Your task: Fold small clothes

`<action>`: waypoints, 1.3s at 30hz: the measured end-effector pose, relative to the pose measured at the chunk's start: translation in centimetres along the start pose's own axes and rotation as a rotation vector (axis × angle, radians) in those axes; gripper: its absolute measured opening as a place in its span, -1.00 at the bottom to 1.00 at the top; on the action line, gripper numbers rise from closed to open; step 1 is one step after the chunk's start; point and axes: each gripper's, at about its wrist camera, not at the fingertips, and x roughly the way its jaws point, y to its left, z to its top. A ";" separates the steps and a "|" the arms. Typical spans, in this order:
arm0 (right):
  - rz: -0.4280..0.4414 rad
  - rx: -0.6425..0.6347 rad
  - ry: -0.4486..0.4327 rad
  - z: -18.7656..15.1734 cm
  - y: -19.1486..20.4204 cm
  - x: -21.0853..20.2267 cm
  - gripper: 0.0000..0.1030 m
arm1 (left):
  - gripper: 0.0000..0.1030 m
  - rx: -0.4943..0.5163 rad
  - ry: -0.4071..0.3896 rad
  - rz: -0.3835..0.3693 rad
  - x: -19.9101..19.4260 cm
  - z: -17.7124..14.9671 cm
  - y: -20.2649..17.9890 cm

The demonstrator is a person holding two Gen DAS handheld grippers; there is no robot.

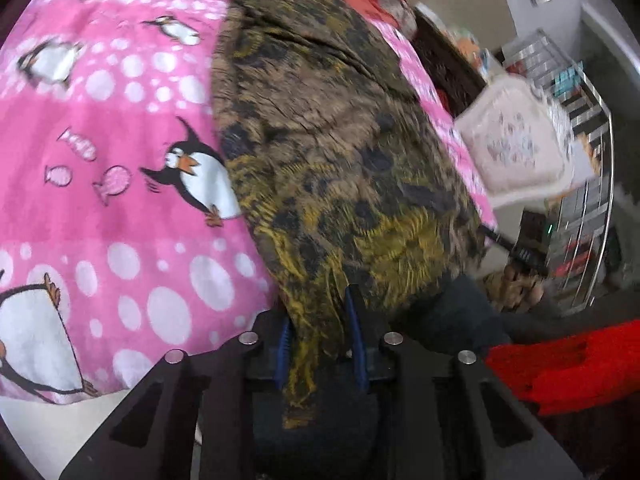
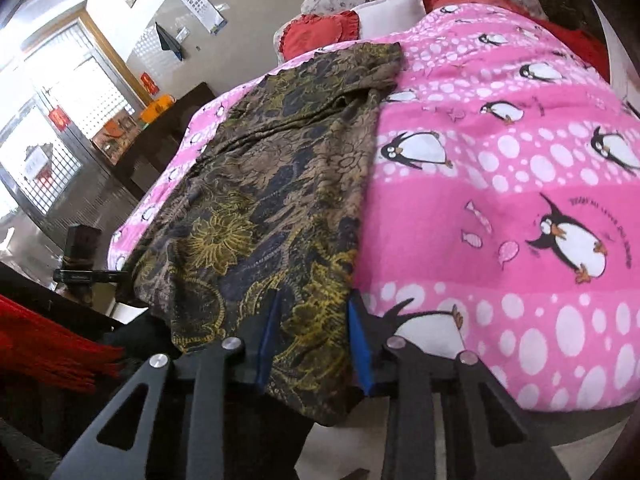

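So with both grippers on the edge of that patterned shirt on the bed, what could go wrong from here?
1. The left gripper pinches only a thin bunch of the shirt, so the cloth could slip out when lifted.
2. The right gripper has cloth between its fingers, but the jaws look fairly wide; its hold may be loose.
3. The shirt's near edge hangs off the pink blanket, so if let go it might slide off the bed.

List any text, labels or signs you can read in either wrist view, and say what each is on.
None can be read.
Pink penguin blanket: curved lettering around one penguin, too small and blurred.
Wall poster: rows of marks, too small.
Red signs by the window: characters unreadable.
Patterned garment: no label showing.
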 end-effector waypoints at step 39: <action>0.093 0.237 -0.436 17.7 -4.8 -1.2 -0.94 | -1.00 0.005 -0.366 0.049 -4.3 22.2 0.3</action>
